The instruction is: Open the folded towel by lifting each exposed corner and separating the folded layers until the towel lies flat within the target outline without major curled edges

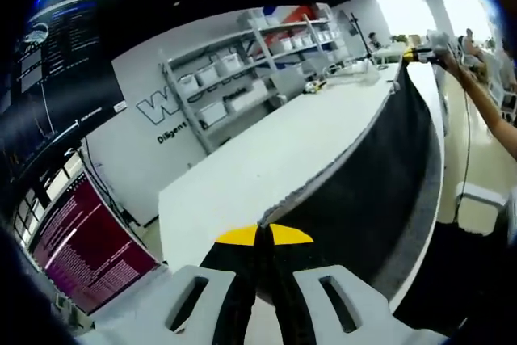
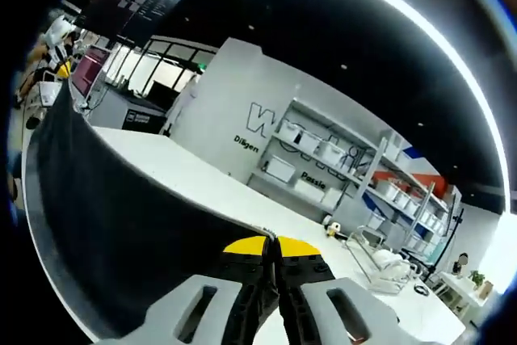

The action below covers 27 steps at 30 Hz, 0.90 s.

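- While the left claw (image 1: 263, 241) has its yellow-tipped jaws pressed together on a corner of the dark towel (image 1: 371, 191), the cloth stretches away from it in a long taut band toward the far end of the white bench (image 1: 266, 159).
- At that far end, in the left gripper view, the right claw (image 1: 420, 55) holds the opposite corner, with a person's arm (image 1: 485, 107) reaching in behind it.
- Seen from the right gripper view, the right claw (image 2: 273, 250) is likewise pinching the towel's (image 2: 121, 224) edge between closed yellow tips, and the cloth sweeps off to the left as a wide dark sheet.
- Held up by both corners, the towel hangs along the near side of the bench (image 2: 186, 175), its top edge raised above the white surface and its lower part draping down in front.
- Behind the bench stands a grey wall (image 1: 161, 78) with large lettering and a metal shelf rack (image 1: 242, 62) carrying white bins.
- A laptop screen (image 1: 85, 244) glowing purple sits at the lower left of the left gripper view.
- On the bench in the right gripper view a wire rack (image 2: 376, 260) sits near the far end; what lies inside it is too small to tell.
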{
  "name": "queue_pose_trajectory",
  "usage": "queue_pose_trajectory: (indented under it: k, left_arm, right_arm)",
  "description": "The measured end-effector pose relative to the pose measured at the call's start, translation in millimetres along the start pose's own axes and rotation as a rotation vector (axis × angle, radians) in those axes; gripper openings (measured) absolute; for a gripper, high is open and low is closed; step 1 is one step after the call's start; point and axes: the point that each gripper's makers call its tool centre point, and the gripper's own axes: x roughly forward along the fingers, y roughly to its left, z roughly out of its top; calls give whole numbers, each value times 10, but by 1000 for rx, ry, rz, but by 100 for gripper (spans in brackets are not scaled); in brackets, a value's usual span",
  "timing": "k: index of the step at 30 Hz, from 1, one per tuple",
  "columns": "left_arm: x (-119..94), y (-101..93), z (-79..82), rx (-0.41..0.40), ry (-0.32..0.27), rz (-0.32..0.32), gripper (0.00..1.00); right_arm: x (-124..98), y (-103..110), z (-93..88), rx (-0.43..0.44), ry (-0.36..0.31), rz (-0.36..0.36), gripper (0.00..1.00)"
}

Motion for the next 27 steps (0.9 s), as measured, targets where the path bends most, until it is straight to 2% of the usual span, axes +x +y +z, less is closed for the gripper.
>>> queue_pose_trajectory:
  k: [9, 18, 27]
  left_arm:
    - [324, 49, -76, -3, 7, 27, 2]
    - [667, 163, -72, 3, 4, 51, 2]
    - [922, 183, -137, 51, 47, 92, 2]
  right_arm:
    - [248, 18, -91, 0, 38, -2, 0]
    - [585, 10, -239, -21, 102, -34, 0]
    - [887, 27, -403, -26, 142, -56, 0]
